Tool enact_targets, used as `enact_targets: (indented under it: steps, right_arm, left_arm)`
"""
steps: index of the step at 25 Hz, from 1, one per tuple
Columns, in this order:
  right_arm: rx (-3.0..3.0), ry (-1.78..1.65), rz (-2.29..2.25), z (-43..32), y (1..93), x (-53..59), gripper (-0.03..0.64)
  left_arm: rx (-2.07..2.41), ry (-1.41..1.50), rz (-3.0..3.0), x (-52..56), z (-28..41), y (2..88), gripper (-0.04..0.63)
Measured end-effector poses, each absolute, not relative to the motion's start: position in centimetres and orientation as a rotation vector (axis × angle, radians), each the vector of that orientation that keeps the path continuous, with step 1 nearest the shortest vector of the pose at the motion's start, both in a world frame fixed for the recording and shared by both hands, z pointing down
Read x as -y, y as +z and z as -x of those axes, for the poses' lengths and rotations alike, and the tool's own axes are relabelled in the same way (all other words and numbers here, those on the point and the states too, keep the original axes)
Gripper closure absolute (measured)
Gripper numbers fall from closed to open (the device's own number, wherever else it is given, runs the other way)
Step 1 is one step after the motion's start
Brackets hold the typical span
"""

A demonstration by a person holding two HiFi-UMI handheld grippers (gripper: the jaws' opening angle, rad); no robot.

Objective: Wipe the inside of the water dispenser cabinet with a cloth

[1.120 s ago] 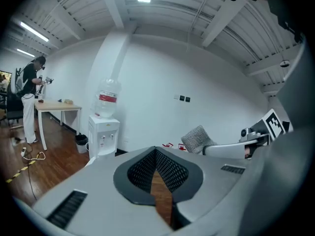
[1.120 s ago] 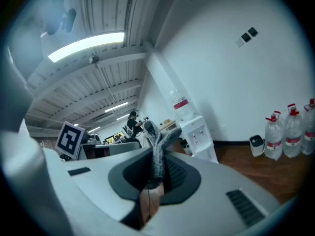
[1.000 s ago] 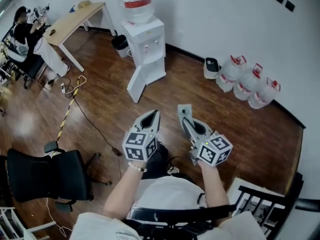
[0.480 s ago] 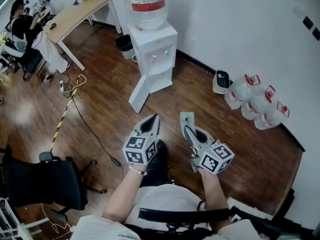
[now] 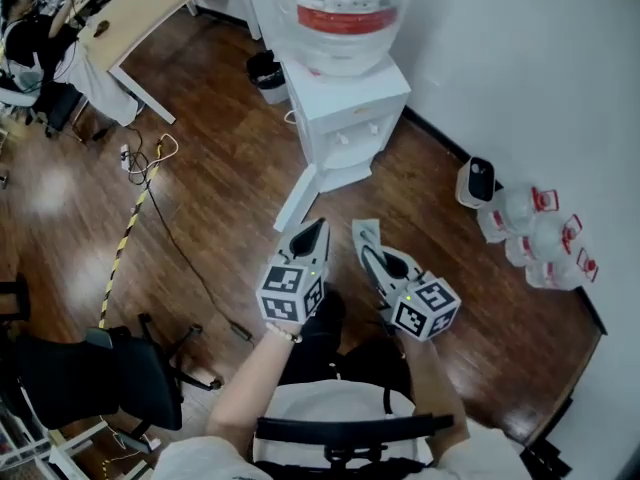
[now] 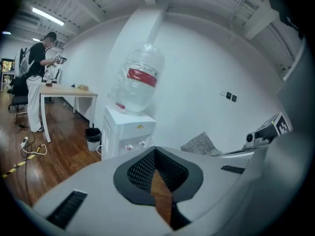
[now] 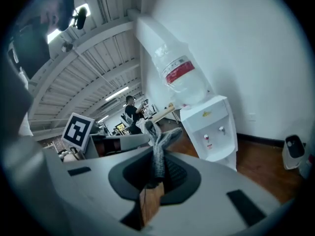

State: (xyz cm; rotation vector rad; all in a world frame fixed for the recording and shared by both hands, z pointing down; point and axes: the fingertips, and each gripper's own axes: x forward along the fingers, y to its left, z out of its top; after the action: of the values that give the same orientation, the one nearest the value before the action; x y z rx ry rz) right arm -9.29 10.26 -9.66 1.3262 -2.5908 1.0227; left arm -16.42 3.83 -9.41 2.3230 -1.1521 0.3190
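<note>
The white water dispenser [image 5: 347, 116] stands against the wall with a large bottle [image 5: 345, 8] on top. Its lower cabinet door [image 5: 297, 200] hangs open towards me; the inside is hidden from above. My right gripper [image 5: 366, 243] is shut on a grey cloth [image 5: 368, 227], whose end sticks up past the jaws [image 7: 158, 141]. My left gripper [image 5: 312, 232] is beside it, shut with nothing in it [image 6: 155, 150]. Both are held in front of my body, a short way back from the dispenser [image 7: 211, 127].
Several spare water bottles [image 5: 545, 240] and a small black-and-white device [image 5: 478, 181] sit along the wall on the right. A black bin [image 5: 266, 73] and a desk [image 5: 150, 8] are left of the dispenser. A cable [image 5: 150, 183] crosses the floor; an office chair [image 5: 95, 368] is at lower left.
The dispenser has come closer and larger in the head view as I moved towards it. Both grippers kept their place in front of me, the cloth still in the right one.
</note>
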Motion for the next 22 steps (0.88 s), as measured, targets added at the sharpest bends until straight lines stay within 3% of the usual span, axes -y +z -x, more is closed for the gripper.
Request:
enact_targets:
  steps: [10, 22]
  right_arm:
    - [2.560, 1.057, -1.145, 7.5, 0.2, -1.8, 0.584]
    - [2.645, 0.896, -0.994, 5.1, 22.4, 5.1, 0.584]
  left_arm:
    - [1.231, 0.335, -2.200, 3.7, 15.2, 1.3, 0.598]
    - [1.356, 0.307, -2.154, 8.8, 13.1, 23.7, 0.598]
